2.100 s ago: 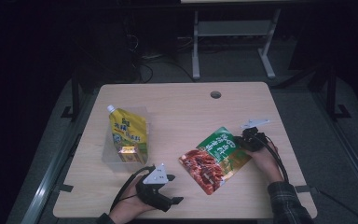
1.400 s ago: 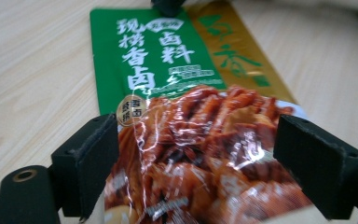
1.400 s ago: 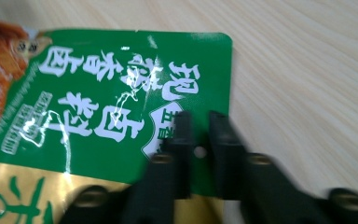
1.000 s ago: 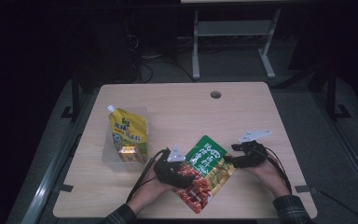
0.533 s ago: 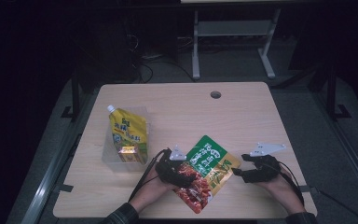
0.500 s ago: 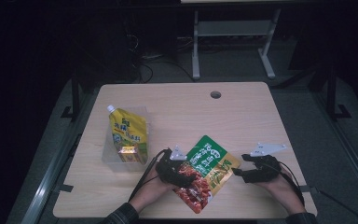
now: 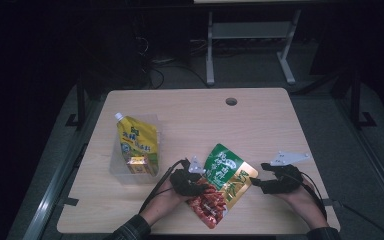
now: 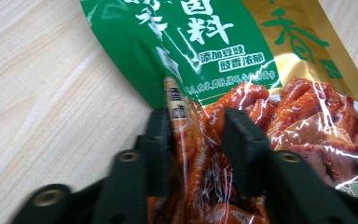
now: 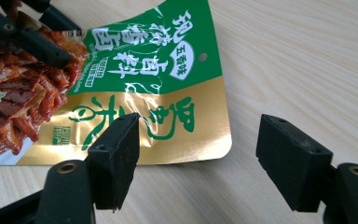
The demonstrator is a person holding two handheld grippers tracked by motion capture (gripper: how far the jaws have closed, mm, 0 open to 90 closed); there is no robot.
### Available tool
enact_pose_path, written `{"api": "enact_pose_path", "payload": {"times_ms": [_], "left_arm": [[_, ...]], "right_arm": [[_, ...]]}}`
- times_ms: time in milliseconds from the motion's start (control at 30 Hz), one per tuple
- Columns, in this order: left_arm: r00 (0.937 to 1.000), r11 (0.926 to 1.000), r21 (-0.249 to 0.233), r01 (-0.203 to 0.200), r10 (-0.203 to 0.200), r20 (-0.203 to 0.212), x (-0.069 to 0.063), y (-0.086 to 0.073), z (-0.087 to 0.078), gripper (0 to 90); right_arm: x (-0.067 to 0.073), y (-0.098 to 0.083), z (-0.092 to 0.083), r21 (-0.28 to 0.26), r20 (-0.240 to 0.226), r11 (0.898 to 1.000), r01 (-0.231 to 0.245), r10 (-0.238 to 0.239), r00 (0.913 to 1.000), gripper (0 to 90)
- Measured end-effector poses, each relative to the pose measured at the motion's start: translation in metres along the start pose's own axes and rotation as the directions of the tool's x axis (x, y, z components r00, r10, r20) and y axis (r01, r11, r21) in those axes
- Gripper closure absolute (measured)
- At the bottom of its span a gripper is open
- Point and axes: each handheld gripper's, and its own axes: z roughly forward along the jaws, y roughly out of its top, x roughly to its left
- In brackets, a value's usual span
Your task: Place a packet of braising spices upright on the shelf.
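Note:
A green, gold and red snack pouch [image 7: 226, 176] lies flat near the table's front edge. My left gripper [image 7: 196, 183] is at the pouch's left side. In the left gripper view its jaws have just been closing and now pinch a raised fold of the pouch [image 8: 223, 56] between the pads [image 8: 161, 140]. My right gripper [image 7: 258, 184] rests just right of the pouch with its jaws wide apart. In the right gripper view one jaw overlaps the pouch's gold corner [image 9: 177, 126] without gripping it, and the left gripper [image 9: 32, 37] shows at the top left.
A yellow spouted pouch [image 7: 137, 144] lies in a clear plastic tray [image 7: 116, 167] at the table's left. A round cable hole [image 7: 231, 101] is near the wooden table's [image 7: 260, 125] far edge. A metal stand [image 7: 250, 45] is on the floor behind.
The left gripper came in to the pouch's left side and its jaws closed on the pouch. The right gripper let go of the pouch and drew back to the right.

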Motion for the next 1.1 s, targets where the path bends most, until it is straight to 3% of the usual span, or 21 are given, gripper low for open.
{"api": "enact_pose_path", "payload": {"times_ms": [233, 467, 533, 700, 867, 1100], "left_arm": [[1.0000, 0.9999, -0.014, 0.002, -0.002, 0.001, 0.001, 0.001, 0.000, 87.5], [0.9980, 0.9967, -0.063, 0.052, -0.049, 0.041, 0.008, 0.000, -0.004, 89.4], [0.9980, 0.9954, -0.078, 0.055, -0.052, 0.036, 0.010, 0.000, -0.009, 89.5], [0.9956, 0.9839, -0.155, 0.090, -0.085, 0.040, 0.015, 0.003, -0.025, 89.6], [0.9933, 0.9650, -0.237, 0.113, -0.103, 0.051, 0.017, 0.006, -0.043, 89.7], [0.9913, 0.9437, -0.304, 0.130, -0.116, 0.063, 0.021, 0.010, -0.063, 89.7]], "right_arm": [[-0.002, 0.000, -0.001, -0.001, 0.000, 1.000, -0.013, 0.013, 0.9999, 27.5], [-0.001, 0.000, -0.004, -0.008, -0.006, 0.999, -0.032, 0.031, 0.9995, 23.9], [-0.001, 0.000, -0.005, -0.014, -0.015, 0.999, -0.042, 0.042, 0.9990, 22.5], [0.001, -0.005, -0.010, -0.013, -0.027, 0.998, -0.054, 0.054, 0.9982, 19.5], [0.003, -0.009, -0.011, -0.024, -0.056, 0.997, -0.073, 0.071, 0.9959, 17.5], [0.009, -0.005, -0.004, -0.044, -0.133, 0.996, -0.073, 0.067, 0.9889, 15.6]]}}
